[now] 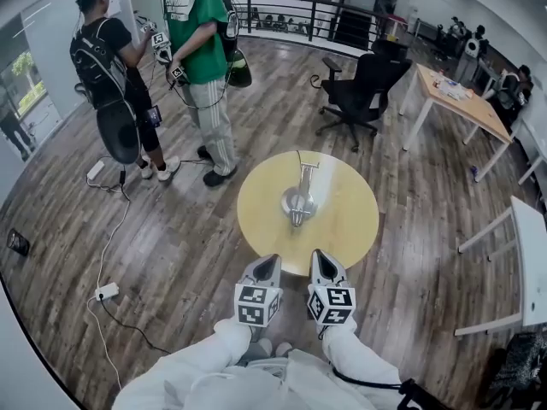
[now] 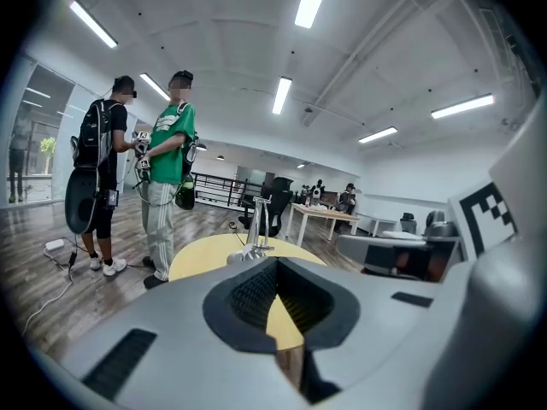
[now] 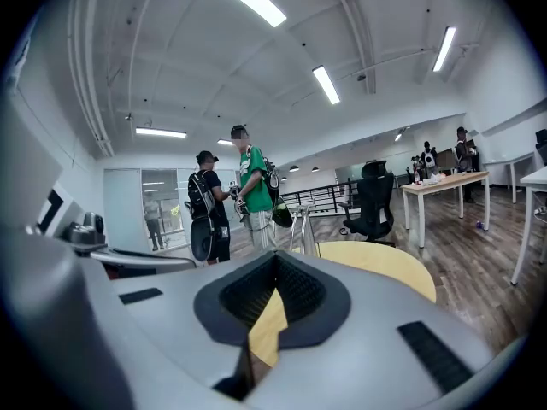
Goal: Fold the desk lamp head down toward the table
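While left tool (image 1: pixel 267 263), right tool (image 1: pixel 321 261) were held closed, empty, short of silver metal desk lamp (image 1: pixel 299 196) on round yellow counter (image 1: pixel 350 220), approach or retreat was fitted.

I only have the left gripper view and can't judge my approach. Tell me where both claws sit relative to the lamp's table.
Observer: In the head view, the left claw and right claw are side by side at the near edge of the round table. Neither touches the lamp.
Operator: Give me the right claw's state.
Observer: The right gripper view shows its jaws together with nothing between them.
Operator: Report where the lamp stands on the table.
Observer: From above, it stands near the middle of the tabletop, well beyond both claws.
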`<state>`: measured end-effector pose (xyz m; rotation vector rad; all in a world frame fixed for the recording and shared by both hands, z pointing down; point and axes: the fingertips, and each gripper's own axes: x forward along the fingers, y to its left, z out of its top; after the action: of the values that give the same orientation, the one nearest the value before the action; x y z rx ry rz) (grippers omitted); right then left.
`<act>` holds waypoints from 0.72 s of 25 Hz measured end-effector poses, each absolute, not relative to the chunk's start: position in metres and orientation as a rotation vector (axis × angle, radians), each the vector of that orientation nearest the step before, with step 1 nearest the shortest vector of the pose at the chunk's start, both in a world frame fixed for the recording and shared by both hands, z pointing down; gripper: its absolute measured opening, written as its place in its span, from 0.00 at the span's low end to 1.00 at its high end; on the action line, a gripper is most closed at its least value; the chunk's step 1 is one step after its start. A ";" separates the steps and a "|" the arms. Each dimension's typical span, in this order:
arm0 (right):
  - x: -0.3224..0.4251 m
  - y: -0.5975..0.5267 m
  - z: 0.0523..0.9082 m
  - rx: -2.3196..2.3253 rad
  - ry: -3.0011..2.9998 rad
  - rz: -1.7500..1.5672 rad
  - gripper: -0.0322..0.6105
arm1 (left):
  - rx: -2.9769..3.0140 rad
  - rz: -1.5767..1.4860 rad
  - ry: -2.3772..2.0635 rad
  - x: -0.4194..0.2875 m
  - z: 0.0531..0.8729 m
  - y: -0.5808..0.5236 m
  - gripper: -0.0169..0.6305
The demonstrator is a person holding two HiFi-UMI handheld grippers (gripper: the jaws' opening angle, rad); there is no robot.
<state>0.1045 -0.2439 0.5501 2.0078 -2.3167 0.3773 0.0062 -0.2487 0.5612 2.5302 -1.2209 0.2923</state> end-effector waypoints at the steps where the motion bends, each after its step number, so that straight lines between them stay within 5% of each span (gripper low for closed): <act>1: 0.103 -0.243 0.552 2.008 -2.305 0.376 0.07 | 2.538 0.300 -1.215 0.006 0.561 -0.248 0.03; 18: 0.094 -0.234 0.550 1.996 -2.278 0.312 0.07 | 2.583 0.318 -1.181 0.004 0.562 -0.242 0.03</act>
<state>0.0943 -0.2342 0.5498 1.9964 -2.2777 0.3117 0.0044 -0.2423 0.5615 2.5833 -1.1809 0.3184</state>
